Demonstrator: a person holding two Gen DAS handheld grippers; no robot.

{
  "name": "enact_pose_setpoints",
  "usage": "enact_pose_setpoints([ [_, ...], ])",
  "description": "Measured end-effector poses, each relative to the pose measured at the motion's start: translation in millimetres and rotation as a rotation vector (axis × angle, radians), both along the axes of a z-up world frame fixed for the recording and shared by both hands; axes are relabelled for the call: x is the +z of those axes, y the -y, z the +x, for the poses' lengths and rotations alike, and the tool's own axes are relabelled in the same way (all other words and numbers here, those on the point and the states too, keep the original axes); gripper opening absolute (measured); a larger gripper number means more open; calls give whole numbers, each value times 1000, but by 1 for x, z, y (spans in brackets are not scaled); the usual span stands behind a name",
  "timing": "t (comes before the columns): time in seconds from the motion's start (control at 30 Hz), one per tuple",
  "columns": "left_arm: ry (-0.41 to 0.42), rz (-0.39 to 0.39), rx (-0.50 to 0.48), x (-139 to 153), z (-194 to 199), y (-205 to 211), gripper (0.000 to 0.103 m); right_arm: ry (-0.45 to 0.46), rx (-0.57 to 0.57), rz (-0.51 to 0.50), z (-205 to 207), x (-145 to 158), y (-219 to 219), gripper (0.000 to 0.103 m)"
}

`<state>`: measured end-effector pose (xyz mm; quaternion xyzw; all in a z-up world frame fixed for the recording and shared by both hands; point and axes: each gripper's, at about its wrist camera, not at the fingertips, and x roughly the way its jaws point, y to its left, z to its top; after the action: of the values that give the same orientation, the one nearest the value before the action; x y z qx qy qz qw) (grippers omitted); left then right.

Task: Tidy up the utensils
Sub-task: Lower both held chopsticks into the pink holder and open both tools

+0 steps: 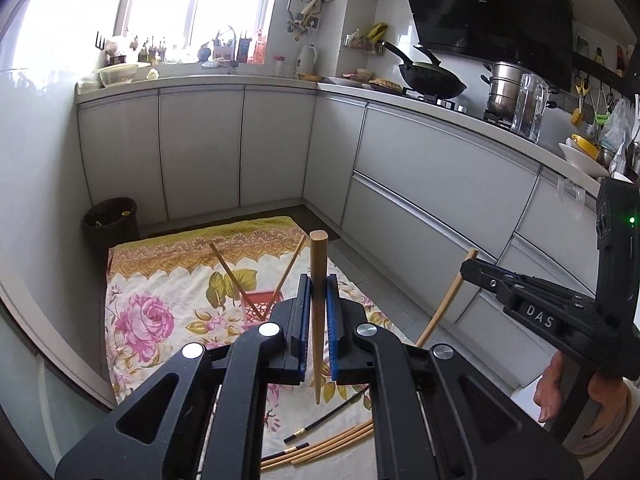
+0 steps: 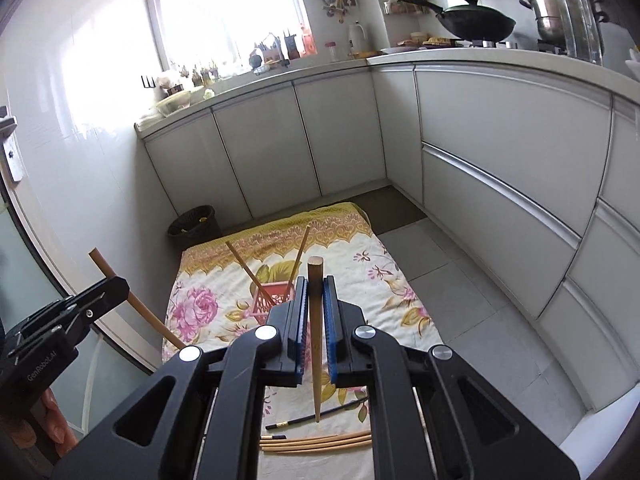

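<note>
My left gripper (image 1: 318,282) is shut on a wooden chopstick (image 1: 318,252) held upright, above a floral cloth (image 1: 160,280) on the floor. My right gripper (image 2: 315,282) is shut on another wooden chopstick (image 2: 315,272), also upright. A red perforated holder (image 1: 258,306) stands on the cloth with two chopsticks (image 1: 228,272) leaning in it; it also shows in the right wrist view (image 2: 272,300). Several wooden chopsticks (image 1: 332,442) and a black one (image 1: 324,420) lie at the cloth's near edge. The right gripper shows in the left wrist view (image 1: 470,270), the left gripper in the right wrist view (image 2: 116,284).
White kitchen cabinets (image 1: 420,168) run along the back and right. A black waste bin (image 1: 110,220) stands in the far left corner. The counter carries a wok (image 1: 432,80), a steel pot (image 1: 506,88) and a clear jug (image 1: 530,106). Grey floor tiles (image 2: 480,320) lie right of the cloth.
</note>
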<state>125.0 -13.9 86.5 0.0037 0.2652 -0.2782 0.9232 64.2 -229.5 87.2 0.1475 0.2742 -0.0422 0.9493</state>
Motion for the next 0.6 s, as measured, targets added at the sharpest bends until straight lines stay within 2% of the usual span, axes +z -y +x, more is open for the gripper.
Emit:
enact_pose_setpoints([
  [0.27,37,-14,77,20,34,3,7,68,6,24,23,49,13,8],
  [0.43,62,-8,137,17,71,10,7,111,4,16,52,58,14,8],
  [0.6,47,-2,164,-3,114,16,7,116,17,46,93,47,15,8],
])
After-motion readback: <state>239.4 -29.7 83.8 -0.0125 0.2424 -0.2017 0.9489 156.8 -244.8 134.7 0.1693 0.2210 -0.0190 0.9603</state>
